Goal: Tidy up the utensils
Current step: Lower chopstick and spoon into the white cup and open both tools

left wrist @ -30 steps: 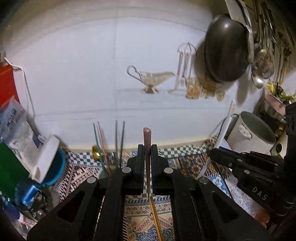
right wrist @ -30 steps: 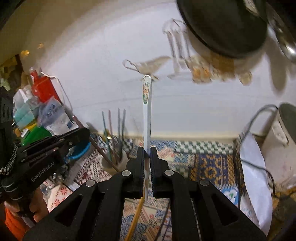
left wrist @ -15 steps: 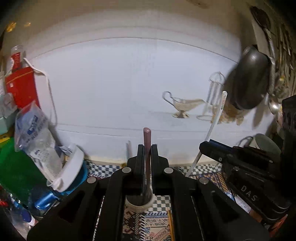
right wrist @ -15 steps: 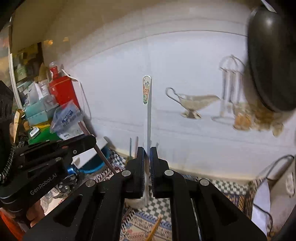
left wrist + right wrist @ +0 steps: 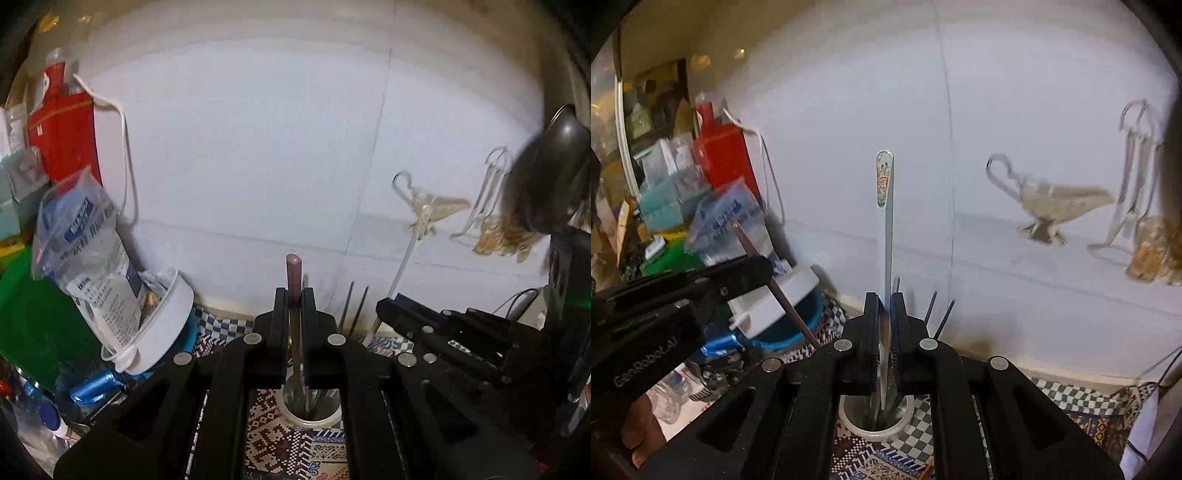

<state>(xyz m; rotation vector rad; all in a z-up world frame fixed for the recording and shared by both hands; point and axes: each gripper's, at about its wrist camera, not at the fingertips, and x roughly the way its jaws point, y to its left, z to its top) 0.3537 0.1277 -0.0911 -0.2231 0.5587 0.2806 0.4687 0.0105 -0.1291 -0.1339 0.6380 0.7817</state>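
White cup [image 5: 311, 416] on the patterned cloth [image 5: 275, 439] receives two utensils at once. Left gripper [image 5: 294, 300] clamps a brown chopstick [image 5: 293, 271], its lower end inside the cup; right gripper [image 5: 885, 308] pinches a white decorated spoon handle [image 5: 885, 192] above the same cup [image 5: 875, 417].

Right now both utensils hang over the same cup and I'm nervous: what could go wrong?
1. The left tongs and right tongs sit close; the brown chopstick and white utensil may clash.
2. The cup is already crowded; a stick could catch and tip it.
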